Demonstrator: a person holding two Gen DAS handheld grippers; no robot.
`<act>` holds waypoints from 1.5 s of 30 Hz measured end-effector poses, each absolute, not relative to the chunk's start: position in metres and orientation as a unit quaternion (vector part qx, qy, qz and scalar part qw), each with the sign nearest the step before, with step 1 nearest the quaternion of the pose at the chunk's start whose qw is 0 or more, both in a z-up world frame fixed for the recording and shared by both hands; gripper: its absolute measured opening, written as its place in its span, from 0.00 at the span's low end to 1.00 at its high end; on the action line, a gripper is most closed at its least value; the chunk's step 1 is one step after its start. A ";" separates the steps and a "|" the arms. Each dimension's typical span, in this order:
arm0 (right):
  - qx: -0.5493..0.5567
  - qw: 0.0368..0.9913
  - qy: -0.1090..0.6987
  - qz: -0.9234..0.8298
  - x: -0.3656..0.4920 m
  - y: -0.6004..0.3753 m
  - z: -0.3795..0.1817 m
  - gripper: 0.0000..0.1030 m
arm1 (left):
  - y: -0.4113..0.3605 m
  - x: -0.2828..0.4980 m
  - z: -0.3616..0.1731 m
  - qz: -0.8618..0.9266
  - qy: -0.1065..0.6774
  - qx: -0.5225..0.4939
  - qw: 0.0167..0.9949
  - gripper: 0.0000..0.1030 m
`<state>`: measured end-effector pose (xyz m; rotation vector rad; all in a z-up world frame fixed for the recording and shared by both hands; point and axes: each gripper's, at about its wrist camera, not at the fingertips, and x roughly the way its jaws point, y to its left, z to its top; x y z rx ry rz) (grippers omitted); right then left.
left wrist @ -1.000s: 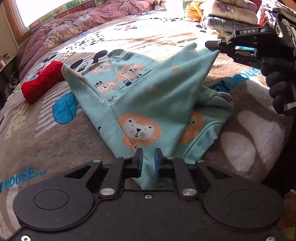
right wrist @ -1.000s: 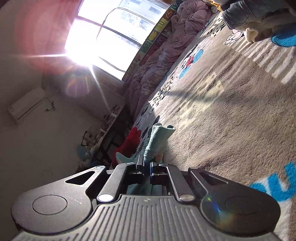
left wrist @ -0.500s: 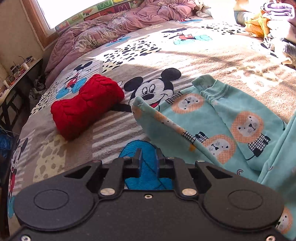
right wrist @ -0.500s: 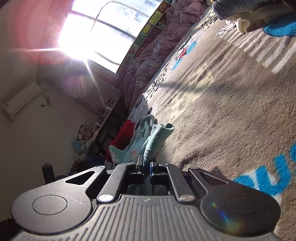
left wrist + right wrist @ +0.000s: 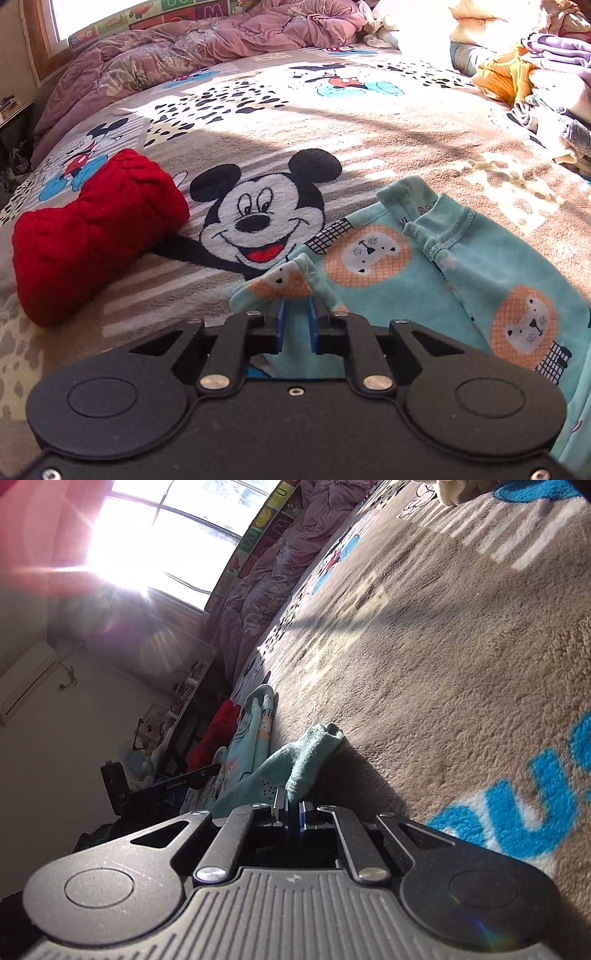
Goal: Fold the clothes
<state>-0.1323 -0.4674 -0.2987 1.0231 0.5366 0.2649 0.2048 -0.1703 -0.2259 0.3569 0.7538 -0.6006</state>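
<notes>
my left gripper point(image 5: 295, 314) has its pads parted, a fold of the teal garment point(image 5: 436, 273) lying just at their tips on the blanket point(image 5: 369, 147). a red knit point(image 5: 92, 229) sits off to its left. my right gripper point(image 5: 293, 808) is clenched on another teal corner ahead of it.

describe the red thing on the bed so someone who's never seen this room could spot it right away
Start at the big Mickey Mouse face printed on the bed's brown fleece blanket. Just left of that face lies a red knitted bundle, rolled up and pinched in the middle like a bow. It is the only solid red, chunky-knit piece there; the teal lion-print garment on the face's other side is flat and patterned.
</notes>
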 end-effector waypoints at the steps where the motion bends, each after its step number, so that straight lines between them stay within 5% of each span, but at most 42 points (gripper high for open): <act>1: 0.482 0.829 0.254 0.125 -0.132 -0.467 -0.299 0.07 | -0.170 0.206 -0.227 -0.288 0.362 0.166 0.871 0.11; 14: 0.482 0.828 0.256 0.129 -0.135 -0.470 -0.300 0.07 | -0.180 0.218 -0.236 -0.234 0.376 0.163 0.882 0.11; 25: 0.475 0.834 0.253 0.124 -0.135 -0.467 -0.297 0.07 | -0.154 0.208 -0.185 -0.245 0.343 0.116 0.899 0.11; 45: 0.474 0.833 0.255 0.130 -0.125 -0.466 -0.298 0.07 | -0.179 0.225 -0.235 -0.205 0.411 0.093 0.884 0.11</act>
